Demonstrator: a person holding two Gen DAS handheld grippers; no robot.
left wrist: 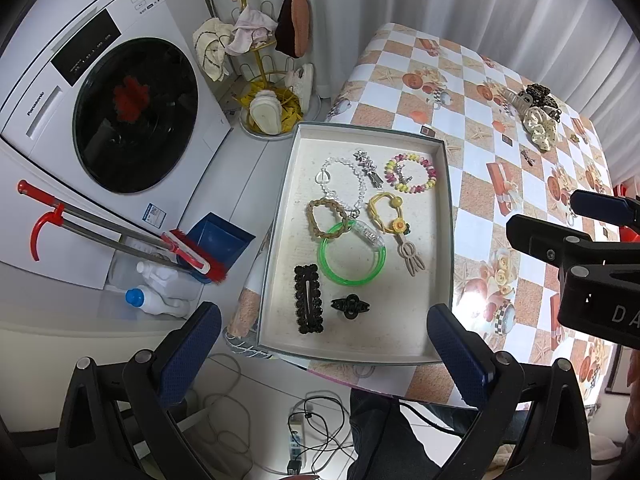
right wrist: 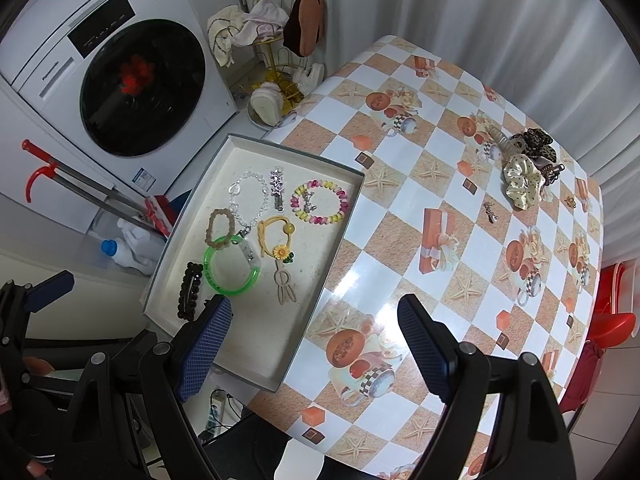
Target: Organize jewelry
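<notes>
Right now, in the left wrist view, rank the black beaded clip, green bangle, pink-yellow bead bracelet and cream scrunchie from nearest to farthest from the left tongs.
From the left tongs:
1. Black beaded clip, tray's near left.
2. Green bangle, tray's middle.
3. Pink-yellow bead bracelet, tray's far right.
4. Cream scrunchie, far right on the table, outside the tray.

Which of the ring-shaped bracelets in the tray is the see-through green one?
The big green bangle near the tray's middle. It is smooth neon plastic; the others are beaded or braided.
</notes>
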